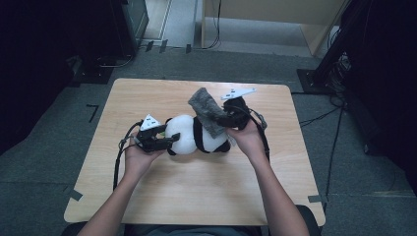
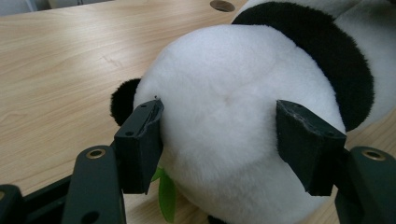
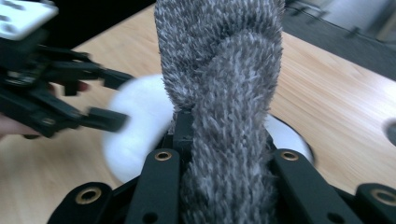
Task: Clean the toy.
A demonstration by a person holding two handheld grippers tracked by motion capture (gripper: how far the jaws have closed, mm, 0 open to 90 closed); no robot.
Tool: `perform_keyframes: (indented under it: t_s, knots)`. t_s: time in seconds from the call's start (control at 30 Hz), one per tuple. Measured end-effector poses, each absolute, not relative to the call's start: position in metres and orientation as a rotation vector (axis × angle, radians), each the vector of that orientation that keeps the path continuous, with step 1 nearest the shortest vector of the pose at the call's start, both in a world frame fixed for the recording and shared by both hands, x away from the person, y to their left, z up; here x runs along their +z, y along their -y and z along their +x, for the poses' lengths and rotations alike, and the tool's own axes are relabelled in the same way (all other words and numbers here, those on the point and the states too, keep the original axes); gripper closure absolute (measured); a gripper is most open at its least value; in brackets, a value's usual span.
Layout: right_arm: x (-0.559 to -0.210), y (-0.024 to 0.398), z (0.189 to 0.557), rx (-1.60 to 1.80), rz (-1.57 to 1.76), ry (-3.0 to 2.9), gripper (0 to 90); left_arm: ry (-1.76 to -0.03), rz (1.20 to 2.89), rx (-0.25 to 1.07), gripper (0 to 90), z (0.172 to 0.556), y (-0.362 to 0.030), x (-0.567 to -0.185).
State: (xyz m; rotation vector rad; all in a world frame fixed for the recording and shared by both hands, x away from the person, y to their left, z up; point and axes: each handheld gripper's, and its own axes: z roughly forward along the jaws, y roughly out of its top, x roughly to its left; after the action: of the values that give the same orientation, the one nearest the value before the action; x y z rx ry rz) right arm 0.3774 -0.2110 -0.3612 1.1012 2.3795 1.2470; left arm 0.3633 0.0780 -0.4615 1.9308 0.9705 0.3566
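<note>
Plush panda (image 1: 196, 135) lies mid-tabletop (image 1: 196, 191). Left claw (image 1: 169, 140) at its left end, jaws either side of the head. Fuzzy cloth (image 1: 206, 110) above its right part, in right claw (image 1: 223, 119).

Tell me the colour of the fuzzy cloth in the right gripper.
Grey fuzzy cloth, clearest in the right gripper view.
</note>
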Motion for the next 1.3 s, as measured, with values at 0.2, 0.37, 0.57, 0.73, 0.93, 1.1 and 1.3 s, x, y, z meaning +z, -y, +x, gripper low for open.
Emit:
perform_keyframes:
  t_s: [0.2,0.37,0.57,0.73,0.93,1.1,1.3]
  knots:
    - [-0.364,0.165,0.374,1.248,0.953,-2.473,73.2,-0.979,1.934,0.367,34.3,0.36,-0.077,-0.46]
    - [-0.374,0.141,0.377,1.251,0.914,-2.521,73.2,-0.981,1.93,0.38,34.2,0.358,-0.077,-0.46]
    - [-0.388,0.124,0.382,1.236,0.898,-2.571,73.3,-0.986,1.923,0.391,33.8,0.355,-0.076,-0.461]
    - [-0.404,0.116,0.388,1.147,0.916,-2.61,73.1,-0.987,1.929,0.413,32.9,0.355,-0.075,-0.463]
    - [-0.407,0.128,0.392,1.145,0.942,-2.582,72.3,-0.995,1.935,0.398,32.6,0.357,-0.075,-0.463]
    - [-0.407,0.138,0.395,1.141,0.974,-2.574,72.3,-1.011,1.937,0.353,32.1,0.36,-0.078,-0.464]
    - [-0.404,0.148,0.395,1.116,0.991,-2.555,72.6,-1.001,1.952,0.38,32.3,0.36,-0.076,-0.463]
